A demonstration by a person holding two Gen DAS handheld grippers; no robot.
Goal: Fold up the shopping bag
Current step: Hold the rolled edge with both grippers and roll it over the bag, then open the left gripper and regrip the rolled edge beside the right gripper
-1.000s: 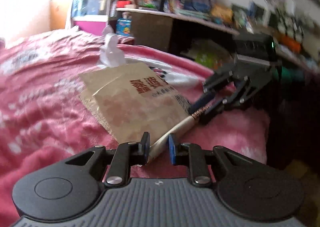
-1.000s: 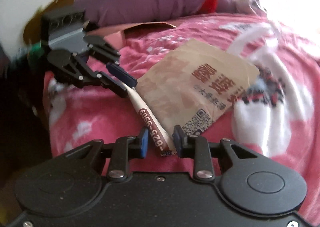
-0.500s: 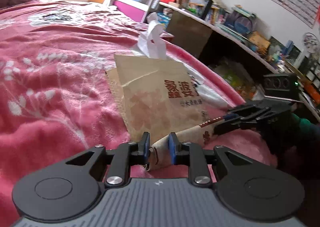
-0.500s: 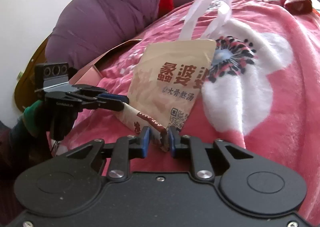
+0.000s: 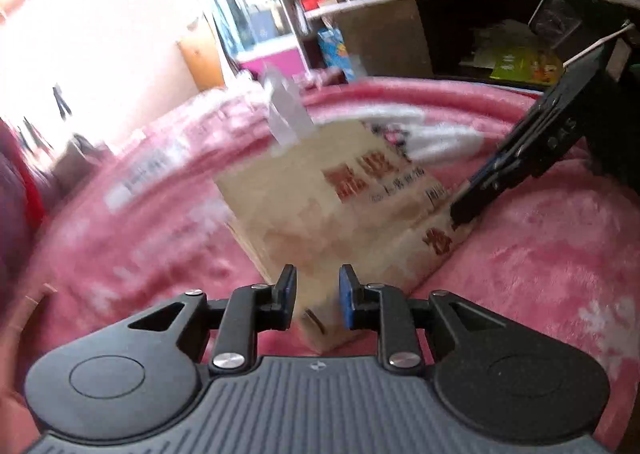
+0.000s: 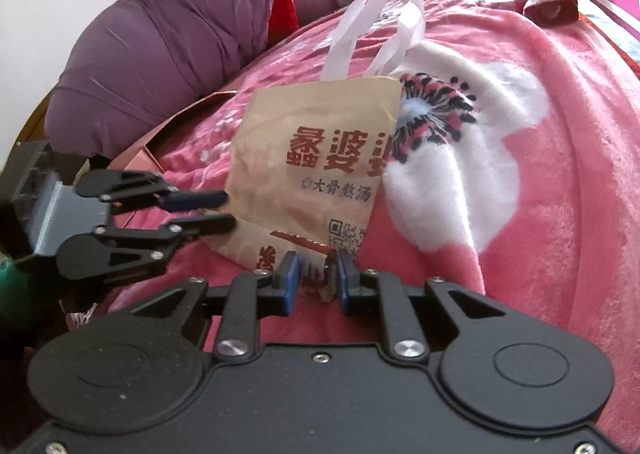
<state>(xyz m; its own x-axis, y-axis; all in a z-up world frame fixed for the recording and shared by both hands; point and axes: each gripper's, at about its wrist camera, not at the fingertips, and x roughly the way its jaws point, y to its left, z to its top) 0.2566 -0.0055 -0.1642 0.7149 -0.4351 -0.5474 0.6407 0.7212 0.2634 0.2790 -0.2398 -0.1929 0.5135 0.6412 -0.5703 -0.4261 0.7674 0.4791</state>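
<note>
Near the bed's front edge, on a pink flowered blanket [image 6: 560, 141], a tan paper shopping bag [image 6: 316, 157] lies flat, its white handles [image 6: 376, 21] pointing toward the far side. Its bottom edge is rolled up into a fold. The left gripper [image 6: 224, 209] and right gripper [image 6: 313, 282] each sit at one end of that fold, jaws slightly apart around the paper, seemingly loosening so the crease stays. A purple jacket [image 6: 168, 33] lies beyond.

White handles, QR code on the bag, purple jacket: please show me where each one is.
white handles [image 6: 372, 13], right wrist view, on the left strap.
QR code [image 6: 347, 234], right wrist view, on its printed square.
purple jacket [image 6: 168, 37], right wrist view, on the padded middle.
</note>
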